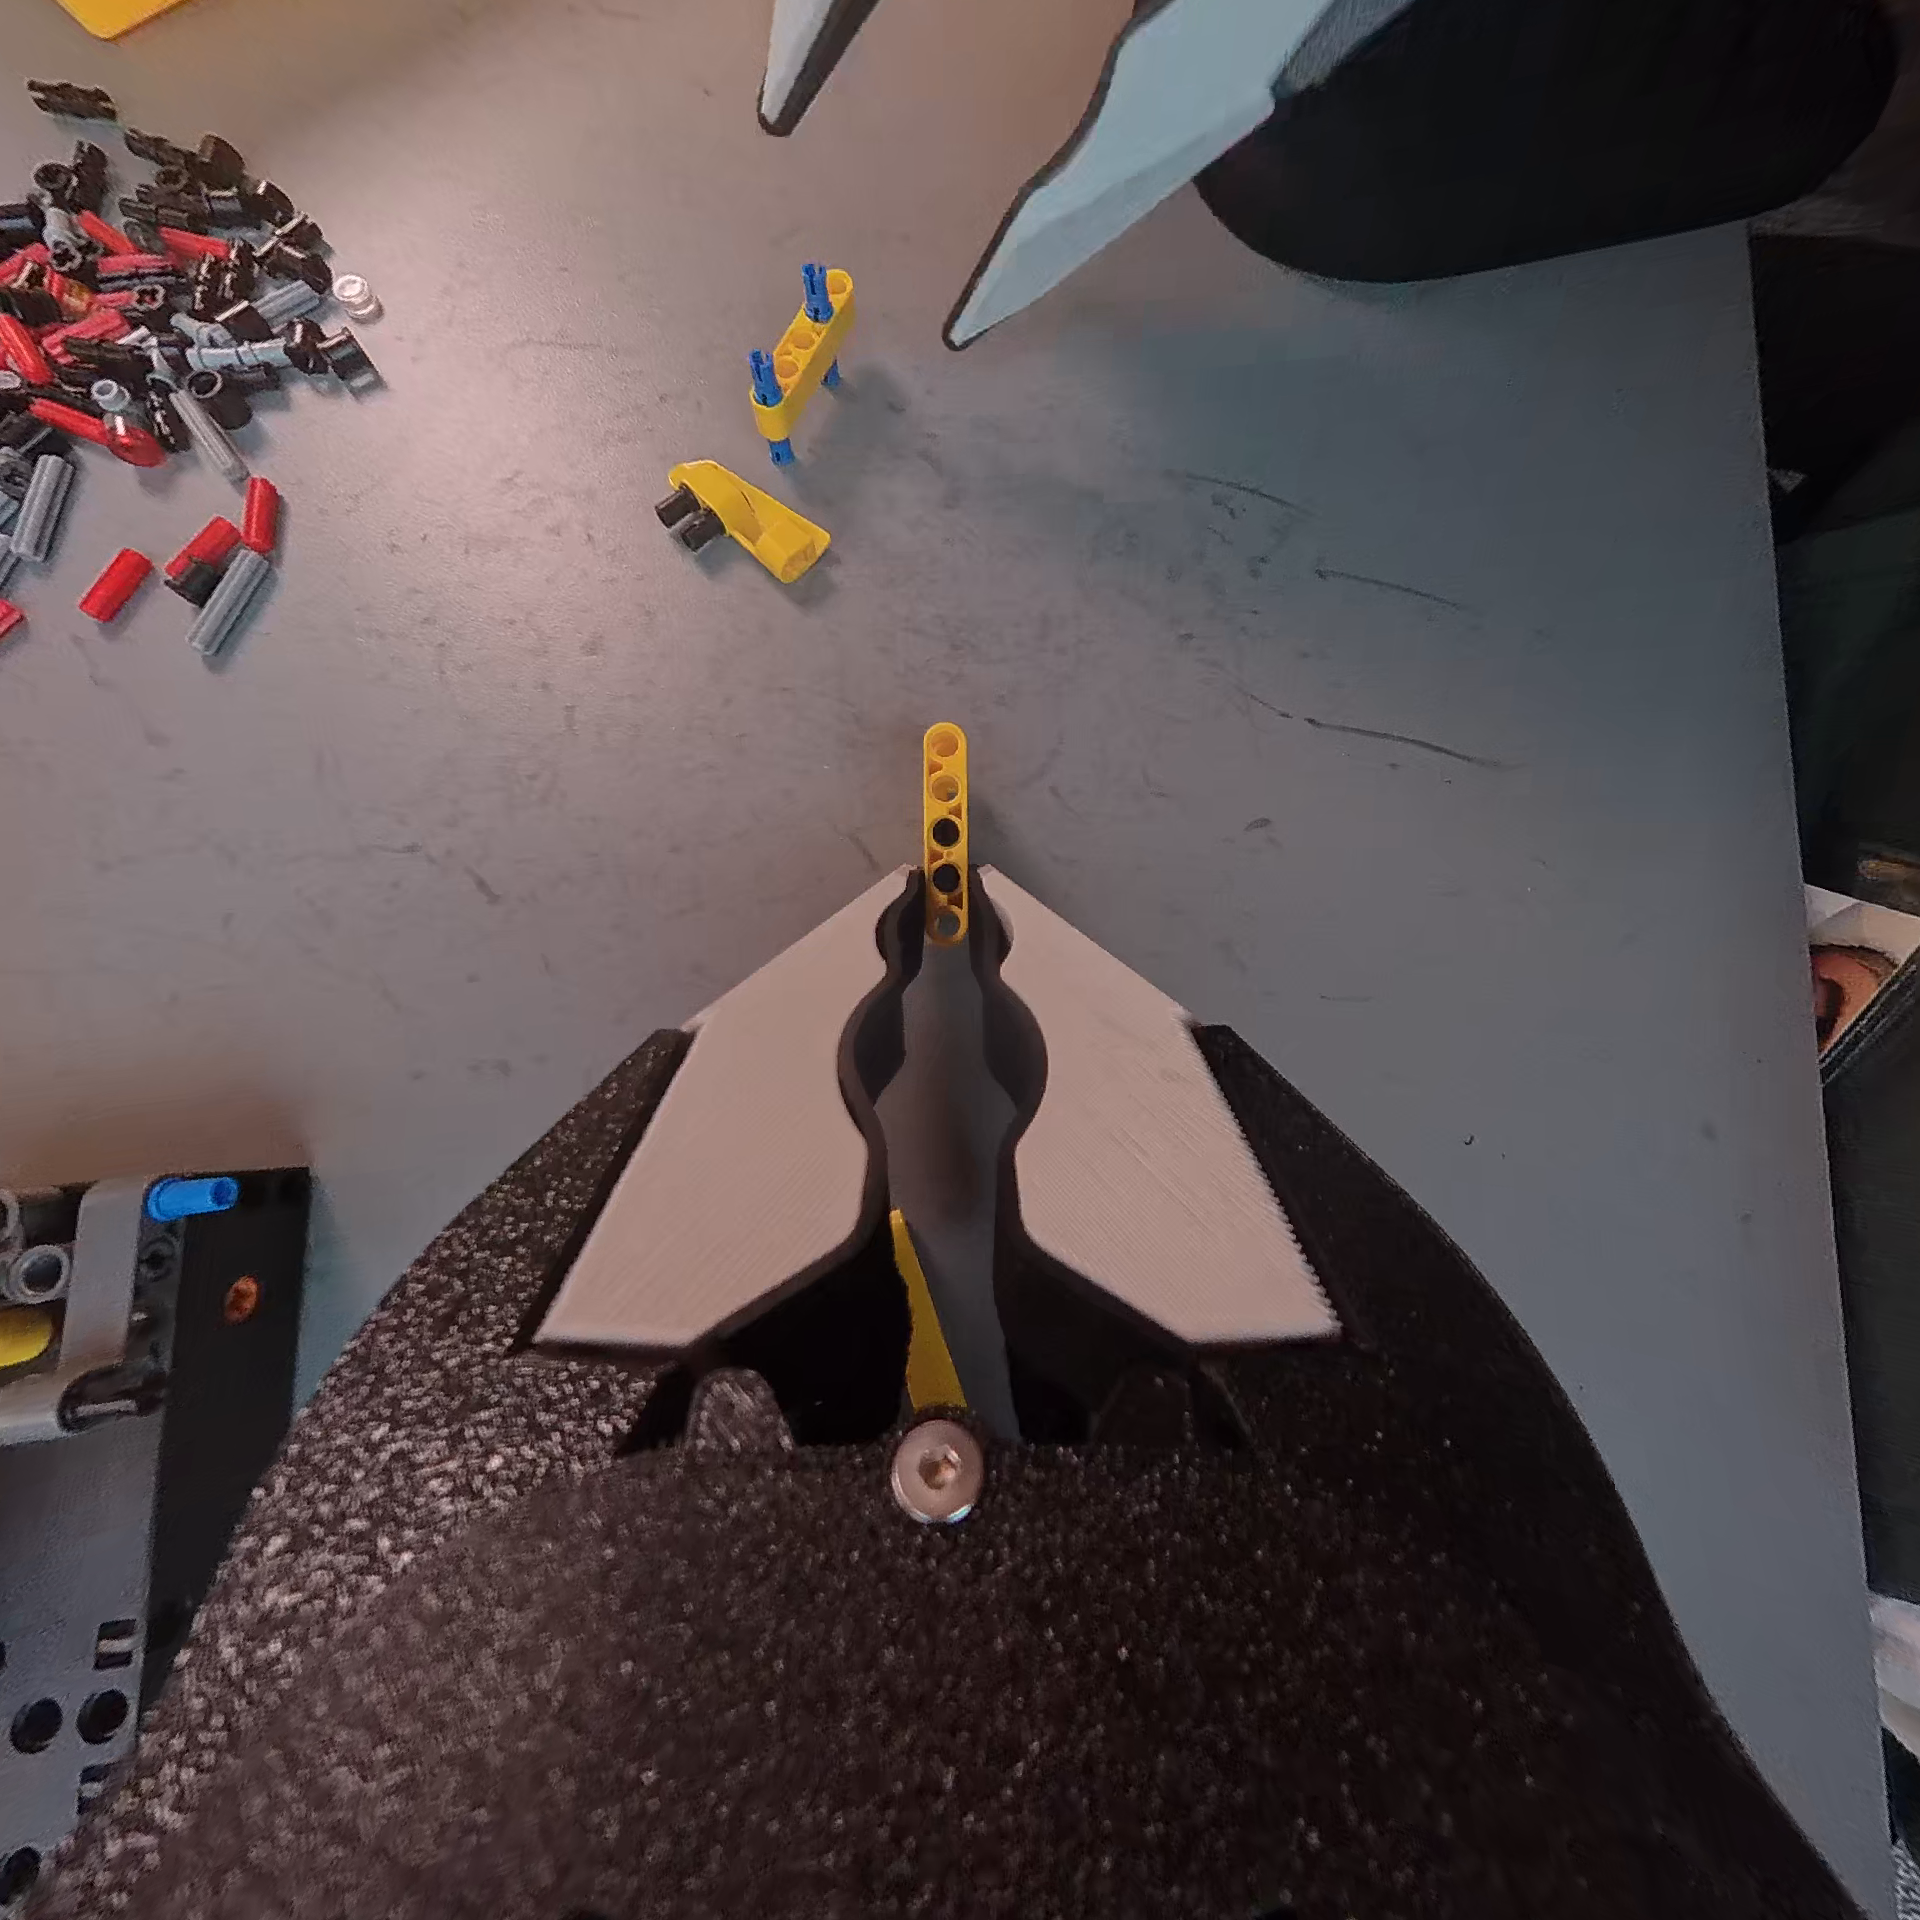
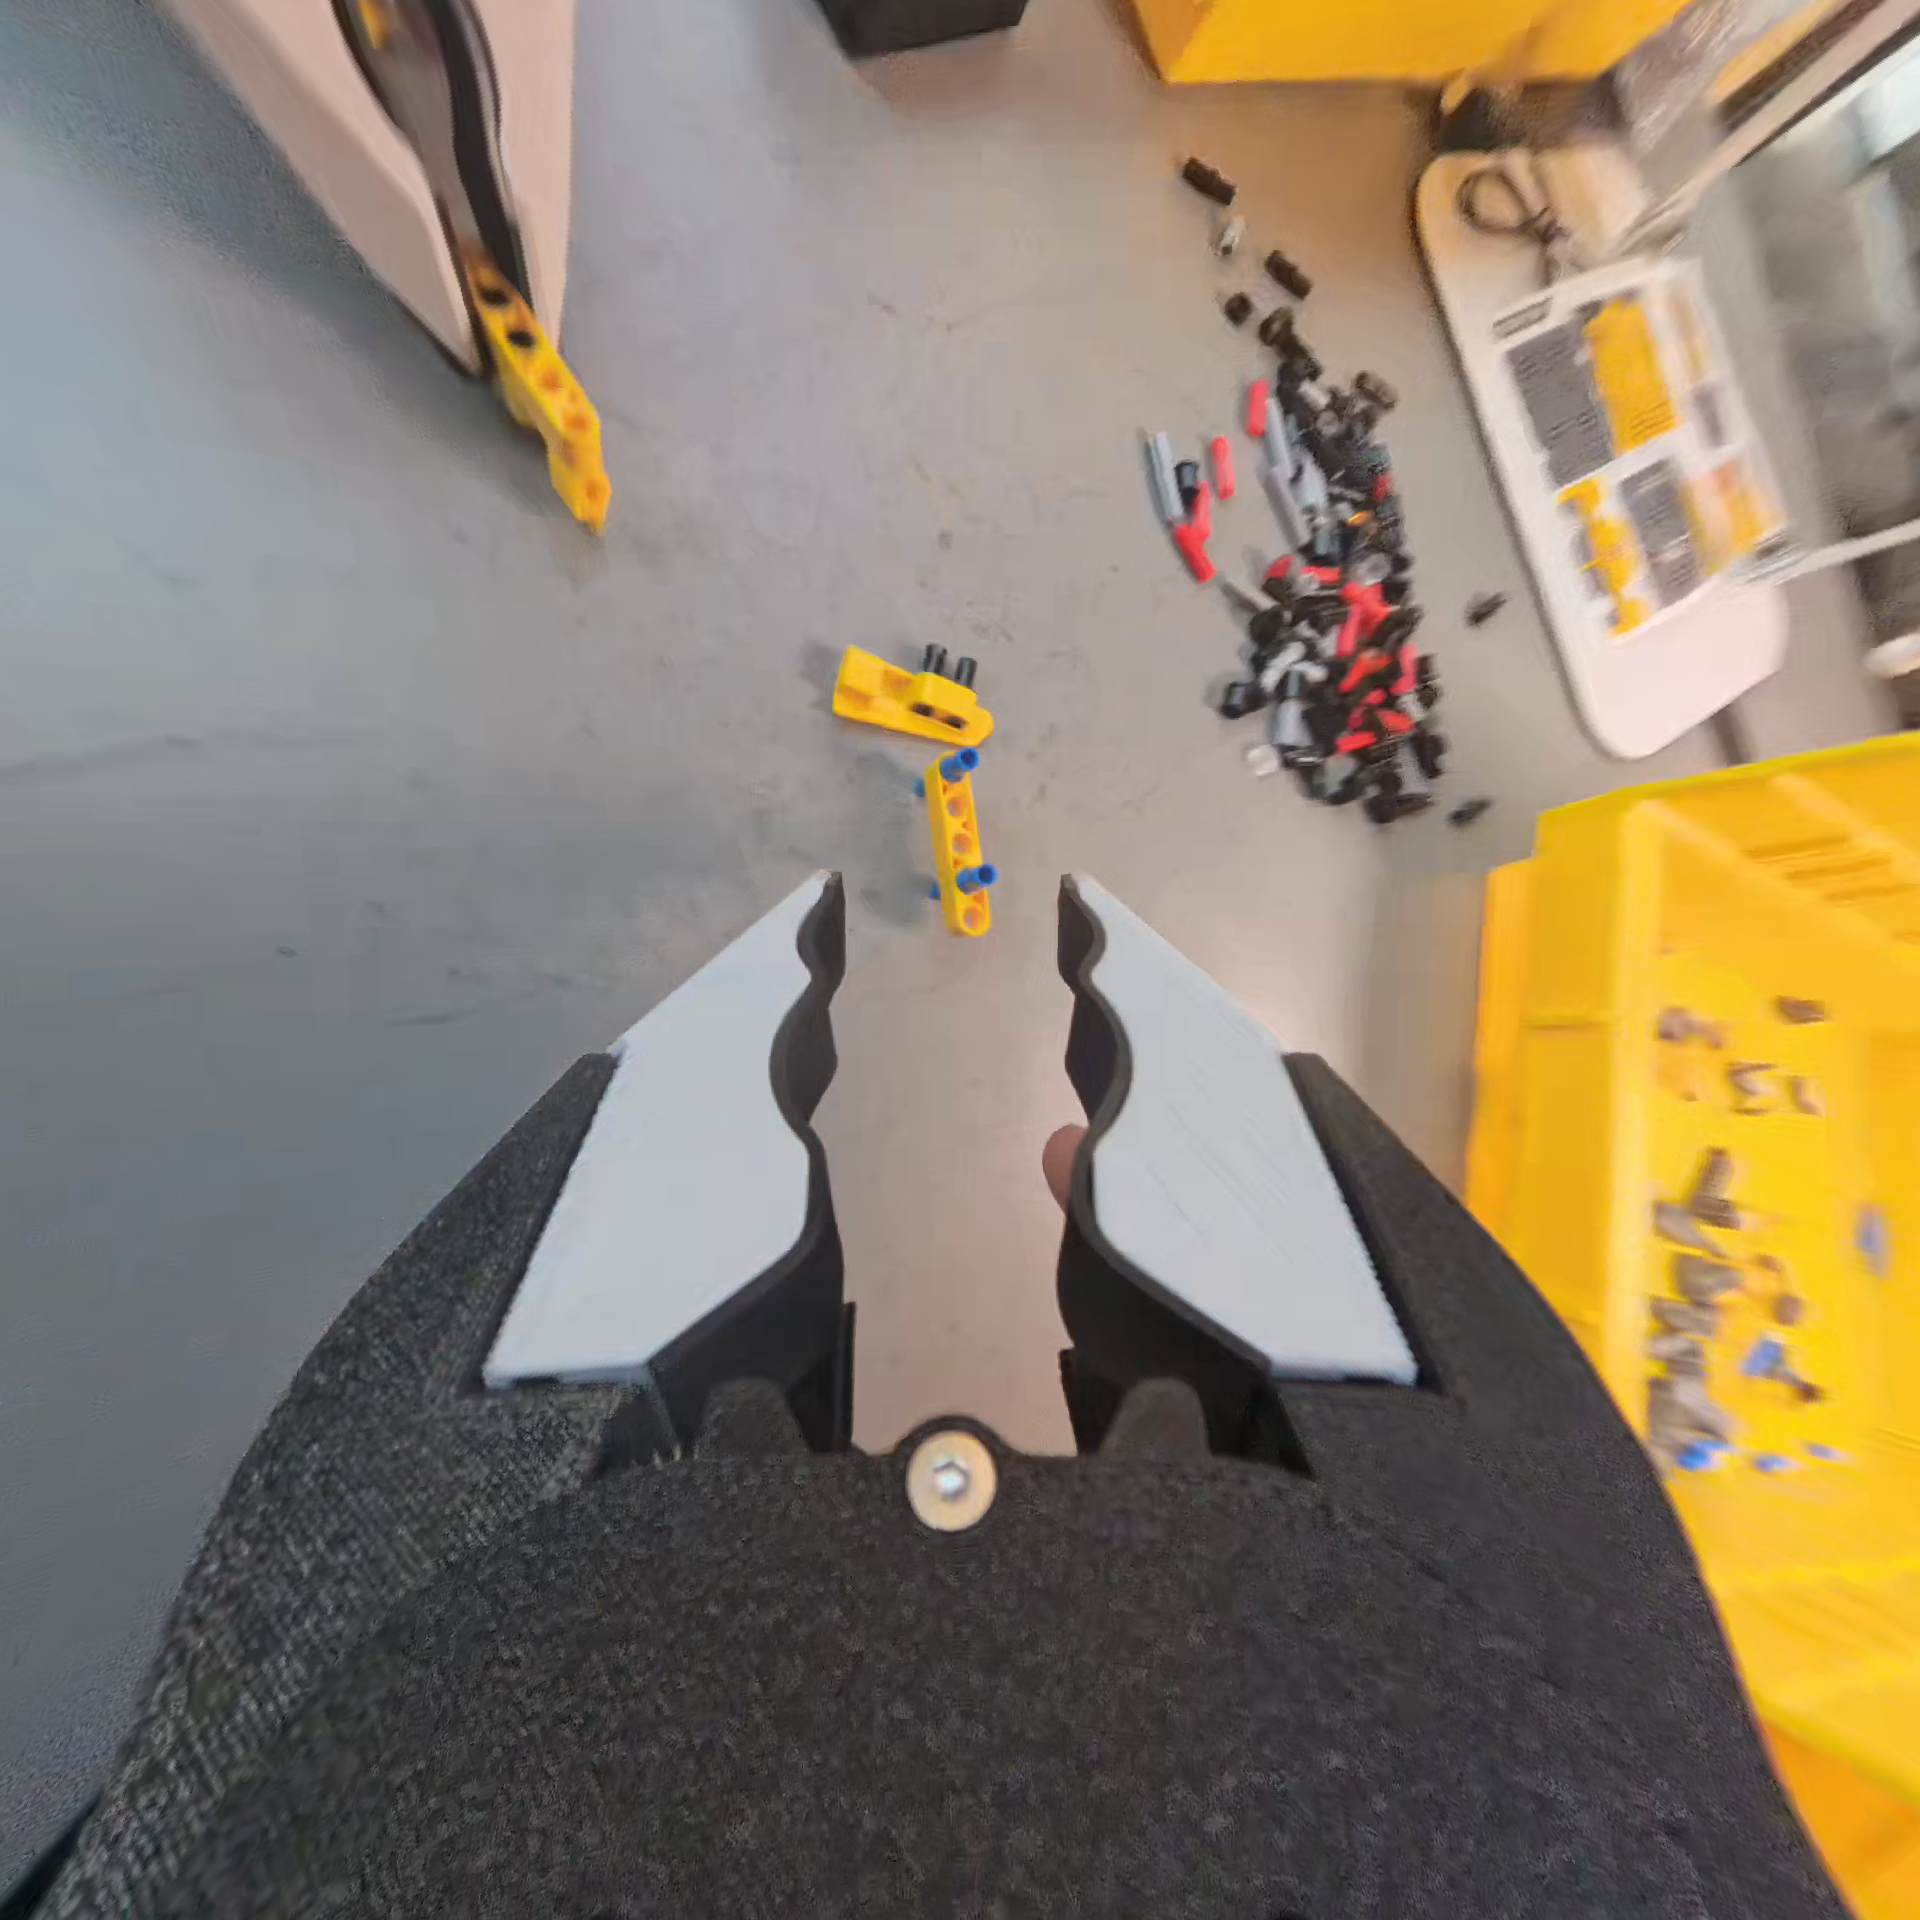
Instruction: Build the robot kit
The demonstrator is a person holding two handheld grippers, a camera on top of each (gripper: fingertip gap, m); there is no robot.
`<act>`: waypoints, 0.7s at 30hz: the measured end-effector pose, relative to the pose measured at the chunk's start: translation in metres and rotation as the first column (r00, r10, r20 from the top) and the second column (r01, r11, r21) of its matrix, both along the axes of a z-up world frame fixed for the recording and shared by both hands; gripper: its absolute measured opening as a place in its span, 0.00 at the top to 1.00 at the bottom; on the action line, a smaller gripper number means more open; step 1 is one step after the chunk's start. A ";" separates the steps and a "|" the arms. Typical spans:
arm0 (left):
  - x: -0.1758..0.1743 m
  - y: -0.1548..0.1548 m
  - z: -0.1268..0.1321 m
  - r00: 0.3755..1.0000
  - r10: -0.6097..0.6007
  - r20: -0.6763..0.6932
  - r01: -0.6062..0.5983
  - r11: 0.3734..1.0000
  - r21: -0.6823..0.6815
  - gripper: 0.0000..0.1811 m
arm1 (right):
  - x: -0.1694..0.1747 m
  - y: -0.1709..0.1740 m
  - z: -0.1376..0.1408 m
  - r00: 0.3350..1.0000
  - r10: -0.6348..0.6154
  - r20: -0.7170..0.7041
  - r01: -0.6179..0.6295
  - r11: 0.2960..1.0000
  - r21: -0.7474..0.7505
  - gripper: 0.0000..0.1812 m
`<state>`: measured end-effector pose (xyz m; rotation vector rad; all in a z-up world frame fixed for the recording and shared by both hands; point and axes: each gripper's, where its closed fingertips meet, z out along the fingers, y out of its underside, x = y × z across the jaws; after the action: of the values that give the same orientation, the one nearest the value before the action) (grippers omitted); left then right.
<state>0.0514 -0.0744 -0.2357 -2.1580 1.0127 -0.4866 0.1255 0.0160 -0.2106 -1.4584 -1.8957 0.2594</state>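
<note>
Grey table [image 1: 1351,623]: left gripper [image 1: 943,883] clamps a yellow beam [image 1: 944,821] at frame centre; right gripper [image 2: 951,894], fingers spread and empty, hovers beside a blue-pinned beam [image 2: 958,842].

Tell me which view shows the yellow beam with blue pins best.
The left wrist view: the beam is sharp there, propped on its blue pins on the table, its holes visible. The right wrist view shows it closer, just ahead of the open right gripper, but motion-blurred, so the pins and holes are less crisp.
</note>
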 end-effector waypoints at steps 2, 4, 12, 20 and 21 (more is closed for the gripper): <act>0.001 0.001 0.000 1.000 -0.004 0.003 0.004 1.000 0.007 0.97 | -0.004 -0.003 0.004 0.999 -0.009 0.037 0.017 0.977 -0.213 0.78; 0.002 0.001 0.000 1.000 -0.009 0.004 0.009 1.000 0.017 0.97 | -0.007 0.002 0.005 0.995 0.023 0.092 0.004 0.960 -0.278 0.80; 0.002 0.003 0.000 0.999 -0.026 -0.024 0.028 0.998 0.061 0.97 | -0.013 0.005 -0.021 0.954 0.140 0.264 -0.063 0.958 -0.279 0.84; 0.003 0.003 0.000 0.999 -0.040 -0.017 0.041 0.997 0.070 0.97 | -0.014 0.008 -0.030 0.952 0.149 0.267 -0.064 0.951 -0.303 0.89; 0.003 0.003 0.000 0.999 -0.040 -0.018 0.042 0.997 0.071 0.97 | -0.014 0.008 -0.030 0.953 0.148 0.264 -0.063 0.950 -0.307 0.90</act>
<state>0.0545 -0.0718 -0.2361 -2.0850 1.0698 -0.4455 0.1115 0.0239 -0.2403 -1.6631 -2.2490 0.4182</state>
